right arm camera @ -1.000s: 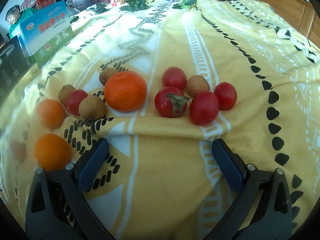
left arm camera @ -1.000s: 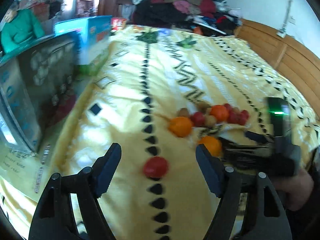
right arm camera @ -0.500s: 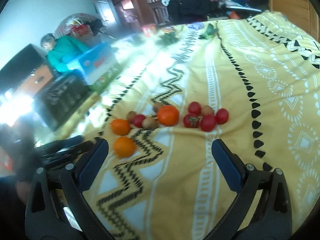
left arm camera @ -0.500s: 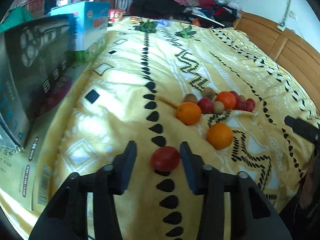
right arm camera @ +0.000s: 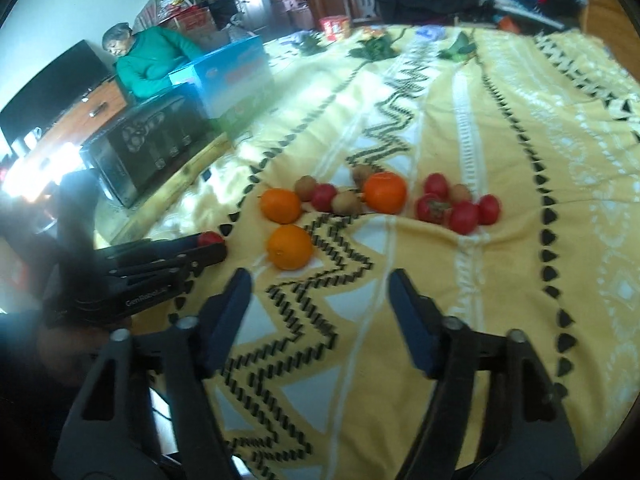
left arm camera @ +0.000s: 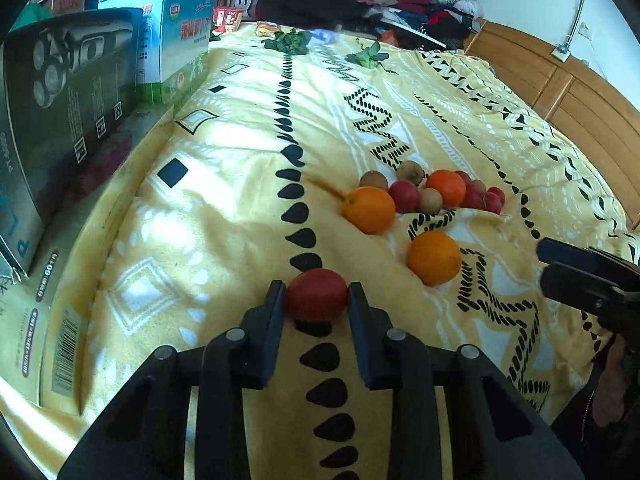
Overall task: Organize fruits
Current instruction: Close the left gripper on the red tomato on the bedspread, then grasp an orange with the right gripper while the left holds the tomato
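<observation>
We see the left tool [left arm camera: 316,300] has just closed, now clamped on the lone tomato [left arm camera: 316,294] on the bed [left arm camera: 240,184], apart from the fruit cluster [right arm camera: 380,200]; the right tool [right arm camera: 320,304], jaws narrowing yet apart, holds nothing; sorting looks underway.

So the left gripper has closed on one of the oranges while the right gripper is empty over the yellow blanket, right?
Not quite: the left gripper has just closed on a red tomato, not an orange, as the left wrist view shows. The rest holds: the right gripper is empty over the yellow blanket.
</observation>
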A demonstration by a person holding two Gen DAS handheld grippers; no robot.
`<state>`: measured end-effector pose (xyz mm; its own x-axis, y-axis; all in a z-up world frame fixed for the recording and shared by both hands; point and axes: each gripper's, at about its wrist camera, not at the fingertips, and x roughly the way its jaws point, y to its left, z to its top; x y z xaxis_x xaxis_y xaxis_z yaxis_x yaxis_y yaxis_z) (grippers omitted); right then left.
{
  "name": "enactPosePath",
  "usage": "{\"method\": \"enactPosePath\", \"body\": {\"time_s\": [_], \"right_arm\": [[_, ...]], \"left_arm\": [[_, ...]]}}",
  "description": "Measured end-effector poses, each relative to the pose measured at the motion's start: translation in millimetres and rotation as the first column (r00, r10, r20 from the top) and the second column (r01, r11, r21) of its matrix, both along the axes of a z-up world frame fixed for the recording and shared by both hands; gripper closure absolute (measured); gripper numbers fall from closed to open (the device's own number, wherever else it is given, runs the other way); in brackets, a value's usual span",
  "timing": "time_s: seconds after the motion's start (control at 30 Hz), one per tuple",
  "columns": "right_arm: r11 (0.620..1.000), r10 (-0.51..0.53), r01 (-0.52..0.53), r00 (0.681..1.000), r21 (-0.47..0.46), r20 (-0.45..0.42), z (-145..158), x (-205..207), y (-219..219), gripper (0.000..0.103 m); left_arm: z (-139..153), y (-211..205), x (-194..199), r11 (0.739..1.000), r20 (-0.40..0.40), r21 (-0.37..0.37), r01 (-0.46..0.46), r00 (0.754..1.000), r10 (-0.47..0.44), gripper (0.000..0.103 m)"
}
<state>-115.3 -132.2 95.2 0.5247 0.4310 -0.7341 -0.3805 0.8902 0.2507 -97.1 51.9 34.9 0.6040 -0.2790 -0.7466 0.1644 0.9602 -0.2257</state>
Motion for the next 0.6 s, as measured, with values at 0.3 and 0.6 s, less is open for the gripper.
{"method": "enactPosePath", "body": {"time_s": [0.3, 0.6], "right_arm": [[0.997, 0.07, -0.071, 0.997, -0.02, -0.037, -22.9, 30.3, 39.3, 0.04], [0.996, 0.049, -0.055, 0.995, -0.072, -0.091, -42.6, 43.1, 49.8, 0.064]], "left_arm": [[30.8, 14.9, -7.8, 1.0, 0.061, 0.005, -0.014, 0.998, 0.014, 0.071], [64.5, 37.1, -13.1, 0.999, 0.115, -0.034, -0.036, 0.993, 0.039, 0.072]]}}
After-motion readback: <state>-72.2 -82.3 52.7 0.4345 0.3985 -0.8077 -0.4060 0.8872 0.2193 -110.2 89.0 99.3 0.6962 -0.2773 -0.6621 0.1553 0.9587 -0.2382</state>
